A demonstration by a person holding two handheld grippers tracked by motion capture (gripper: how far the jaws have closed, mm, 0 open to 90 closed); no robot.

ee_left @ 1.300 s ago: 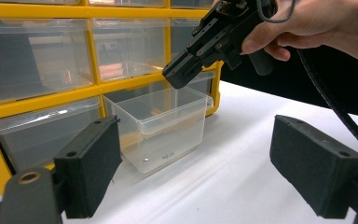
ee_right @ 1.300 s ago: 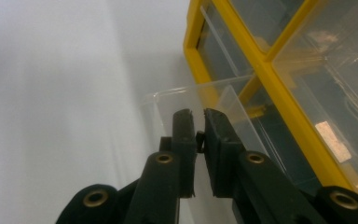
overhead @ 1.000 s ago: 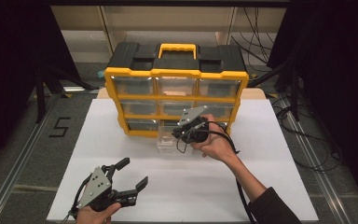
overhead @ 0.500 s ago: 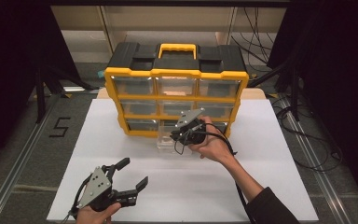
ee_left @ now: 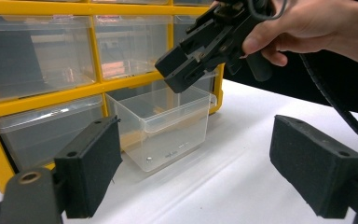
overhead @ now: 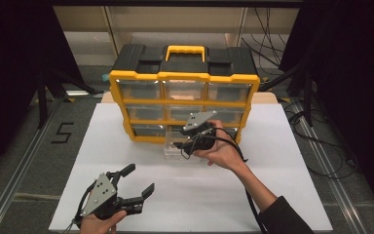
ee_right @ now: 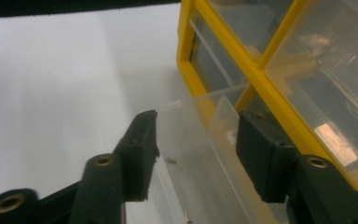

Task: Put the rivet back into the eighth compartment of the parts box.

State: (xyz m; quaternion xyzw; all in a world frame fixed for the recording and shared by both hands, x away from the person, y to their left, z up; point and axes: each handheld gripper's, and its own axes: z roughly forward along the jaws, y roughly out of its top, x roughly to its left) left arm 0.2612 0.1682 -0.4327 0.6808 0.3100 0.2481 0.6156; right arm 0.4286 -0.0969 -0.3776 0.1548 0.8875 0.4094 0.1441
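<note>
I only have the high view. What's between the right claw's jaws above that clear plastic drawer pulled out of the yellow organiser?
Observer: Nothing. The right claw has just been opening its jaws, and they stand apart and empty over the clear plastic drawer.
Operator: Is anything inside the drawer?
Observer: Yes, a small metal piece, perhaps a screw, lies on the drawer's floor near its front wall.

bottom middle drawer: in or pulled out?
Pulled out. The clear drawer juts from the yellow organizer onto the white table, with something small at its bottom.
</note>
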